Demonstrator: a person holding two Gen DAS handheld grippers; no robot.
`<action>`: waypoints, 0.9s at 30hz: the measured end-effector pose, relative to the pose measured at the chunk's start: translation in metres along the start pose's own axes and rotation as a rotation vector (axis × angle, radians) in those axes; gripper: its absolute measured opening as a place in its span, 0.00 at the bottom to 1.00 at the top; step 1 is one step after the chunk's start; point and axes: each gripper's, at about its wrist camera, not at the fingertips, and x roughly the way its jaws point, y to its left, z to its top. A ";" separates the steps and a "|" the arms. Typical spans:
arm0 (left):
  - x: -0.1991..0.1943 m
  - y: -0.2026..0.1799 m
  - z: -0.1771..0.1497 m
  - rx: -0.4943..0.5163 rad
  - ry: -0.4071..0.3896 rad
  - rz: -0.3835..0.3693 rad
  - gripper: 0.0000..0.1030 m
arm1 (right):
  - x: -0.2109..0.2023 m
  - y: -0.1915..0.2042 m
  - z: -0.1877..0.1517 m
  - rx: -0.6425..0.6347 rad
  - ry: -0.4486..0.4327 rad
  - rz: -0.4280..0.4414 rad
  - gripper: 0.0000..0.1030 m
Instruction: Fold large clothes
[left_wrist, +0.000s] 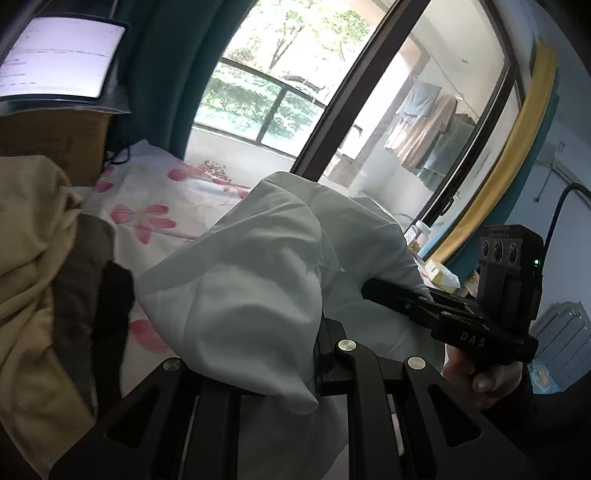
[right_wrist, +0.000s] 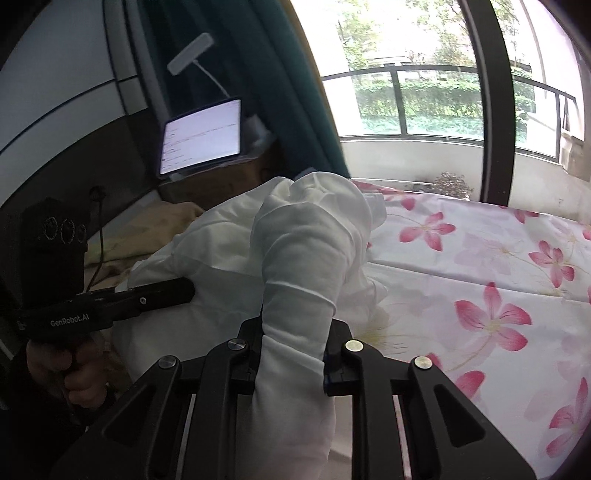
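Observation:
A large white garment (left_wrist: 240, 280) hangs bunched above the flowered bed sheet (left_wrist: 159, 199), held up between both grippers. In the left wrist view the cloth drapes over my left gripper (left_wrist: 291, 354) and hides most of its jaws, which are closed on a fold. My right gripper (left_wrist: 367, 286) reaches in from the right, its tip buried in the fabric. In the right wrist view a thick roll of the white garment (right_wrist: 295, 236) runs between my right gripper's (right_wrist: 293, 350) fingers (right_wrist: 338, 339), which pinch it. The left gripper (right_wrist: 190, 288), held by a hand, grips the cloth at the left.
A beige blanket (left_wrist: 29, 258) and dark clothes (left_wrist: 110, 314) lie at the left of the bed. A lit tablet (right_wrist: 201, 136) stands on a cardboard box (left_wrist: 55, 144) beside a teal curtain (left_wrist: 162, 74). Windows (right_wrist: 406, 92) lie beyond; small boxes (left_wrist: 439, 275) sit at the right.

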 end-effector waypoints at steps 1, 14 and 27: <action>-0.006 0.001 -0.002 0.000 -0.004 0.006 0.15 | 0.000 0.004 -0.001 0.000 -0.003 0.009 0.19; -0.025 0.013 -0.024 0.031 0.049 0.094 0.15 | 0.008 0.020 -0.024 0.045 0.034 0.033 0.19; 0.031 0.029 -0.043 0.026 0.222 0.174 0.22 | 0.040 -0.037 -0.060 0.229 0.155 -0.027 0.32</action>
